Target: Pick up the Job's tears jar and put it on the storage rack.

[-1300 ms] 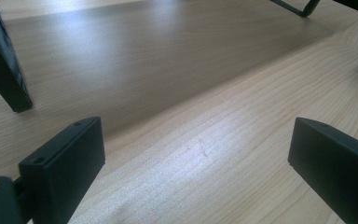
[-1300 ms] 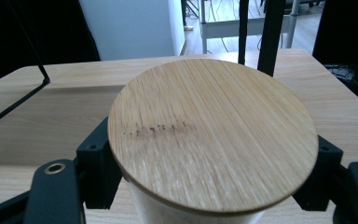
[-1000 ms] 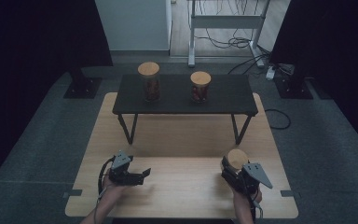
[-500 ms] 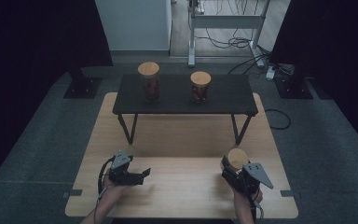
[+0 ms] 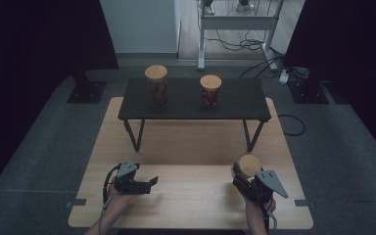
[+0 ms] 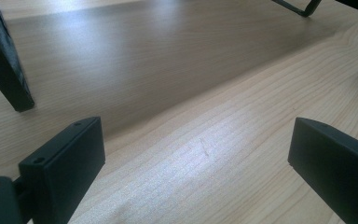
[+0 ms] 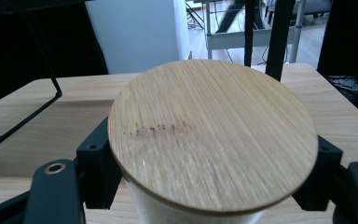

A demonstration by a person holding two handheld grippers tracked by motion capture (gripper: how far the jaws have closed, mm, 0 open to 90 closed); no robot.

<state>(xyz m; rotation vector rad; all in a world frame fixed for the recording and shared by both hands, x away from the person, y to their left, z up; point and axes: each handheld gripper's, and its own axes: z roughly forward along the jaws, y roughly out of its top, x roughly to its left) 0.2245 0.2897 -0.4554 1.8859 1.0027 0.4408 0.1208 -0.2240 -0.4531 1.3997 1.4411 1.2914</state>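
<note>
I take the board (image 5: 186, 147) as my landmark: a pale wooden sheet lying flat on grey carpet. Across its far half stands the bench (image 5: 240, 100), a low black table whose thin legs come down onto the wood. On the bench I see two jars with wooden lids, well apart from each other: the left jar (image 5: 156, 86) toward the bench's left part, the right jar (image 5: 210, 91) near its middle, both upright.

At the near right corner of the board I have the right gripper (image 5: 242, 176). Its jaws pinch a third jar (image 5: 248, 165) just under the lid; from the right gripper view the round wooden lid (image 7: 212, 133) sits level, with a black pad pressed against the jar's wall on each side and a little of the pale body below. The jar stands upright, on the board's near right part, well apart from the bench. Whether its base touches the wood I cannot tell.

At the near left of the board I have the left gripper (image 5: 144, 183), pointing toward the board's middle. Its jaws are spread wide, and in the left gripper view bare wood (image 6: 205, 140) lies between the two black pads (image 6: 65, 163), with a bench leg (image 6: 2, 60) standing farther off.
</note>
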